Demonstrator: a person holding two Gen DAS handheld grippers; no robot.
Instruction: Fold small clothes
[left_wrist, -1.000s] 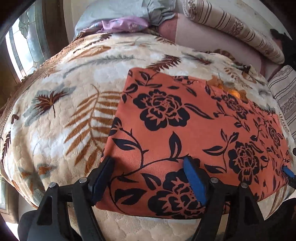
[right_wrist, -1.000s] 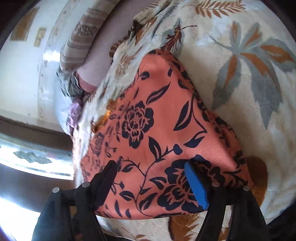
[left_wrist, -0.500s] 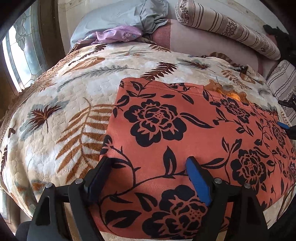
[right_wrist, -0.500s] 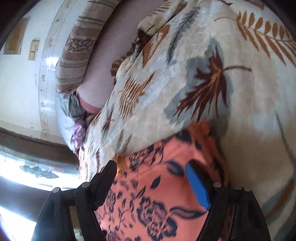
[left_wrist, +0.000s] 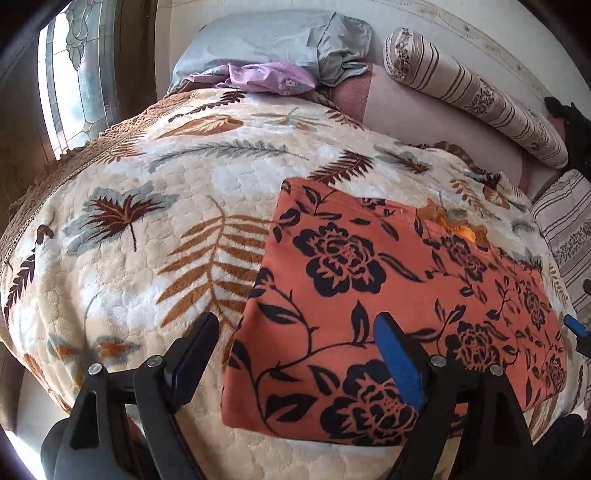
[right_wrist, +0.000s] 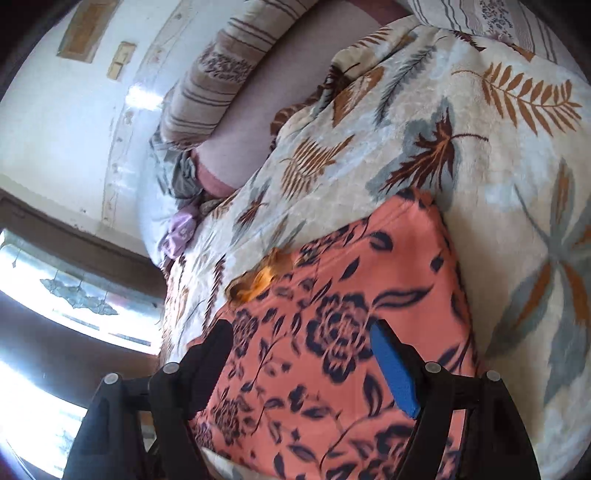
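Observation:
An orange garment with black flowers (left_wrist: 388, 295) lies flat, folded into a rectangle, on the leaf-patterned blanket (left_wrist: 166, 229). It also shows in the right wrist view (right_wrist: 351, 332). My left gripper (left_wrist: 295, 332) is open and empty, hovering over the garment's near left corner. My right gripper (right_wrist: 301, 343) is open and empty above the garment's right part. Its blue pad shows at the far right of the left wrist view (left_wrist: 574, 326). A crumpled orange bit (left_wrist: 458, 229) sticks out at the garment's far edge.
Striped bolster pillows (left_wrist: 472, 92) and a grey pillow (left_wrist: 277, 40) lie at the head of the bed. A purple cloth (left_wrist: 269, 77) rests by the grey pillow. A window (left_wrist: 70, 74) is at the left. The blanket's near edge drops off just below the garment.
Both grippers have pulled back from the garment. The left one shifted left, so its left finger is now off the cloth. The right one swung away and back over the garment's right part.

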